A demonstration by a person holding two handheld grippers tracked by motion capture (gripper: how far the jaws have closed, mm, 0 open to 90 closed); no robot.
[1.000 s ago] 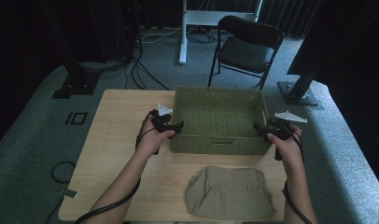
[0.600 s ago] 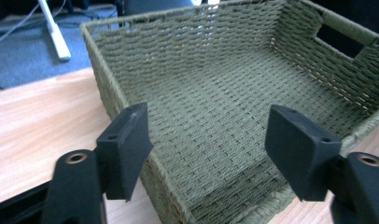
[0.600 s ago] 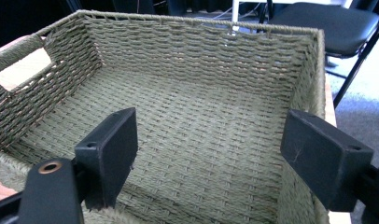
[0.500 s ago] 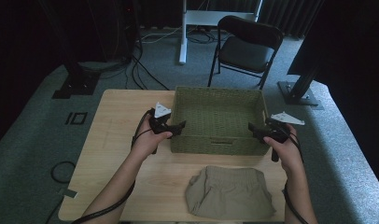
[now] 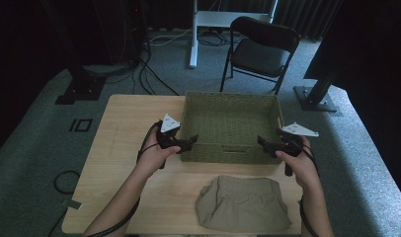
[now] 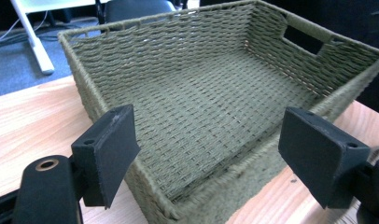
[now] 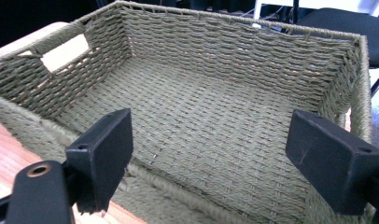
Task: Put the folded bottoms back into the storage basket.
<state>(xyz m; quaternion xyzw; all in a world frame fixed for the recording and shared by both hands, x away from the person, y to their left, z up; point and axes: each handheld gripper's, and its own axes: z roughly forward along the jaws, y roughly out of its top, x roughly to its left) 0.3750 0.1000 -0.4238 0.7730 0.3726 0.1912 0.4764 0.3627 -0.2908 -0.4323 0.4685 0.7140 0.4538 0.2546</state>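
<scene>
A green woven basket (image 5: 230, 154) stands on the wooden table (image 5: 124, 123), empty inside. My left gripper (image 5: 188, 142) is at its near left corner, jaws open, with nothing between them; in the left gripper view the basket (image 6: 201, 107) lies beyond that gripper (image 6: 215, 154). My right gripper (image 5: 264, 143) is at the near right corner, also open and empty; the right gripper view looks into the basket (image 7: 215, 116) past that gripper (image 7: 215, 158). A folded khaki garment (image 5: 244, 203) lies on the table in front of the basket, between the person's forearms.
A black folding chair (image 5: 261, 52) and a white desk leg (image 5: 193, 34) stand on the carpet beyond the table. Black stand bases (image 5: 82, 89) and cables lie to the far left, another base (image 5: 317, 98) to the right.
Both grippers have drawn back slightly toward the near edge of the basket and a little inward. The basket and the garment have stayed put.
</scene>
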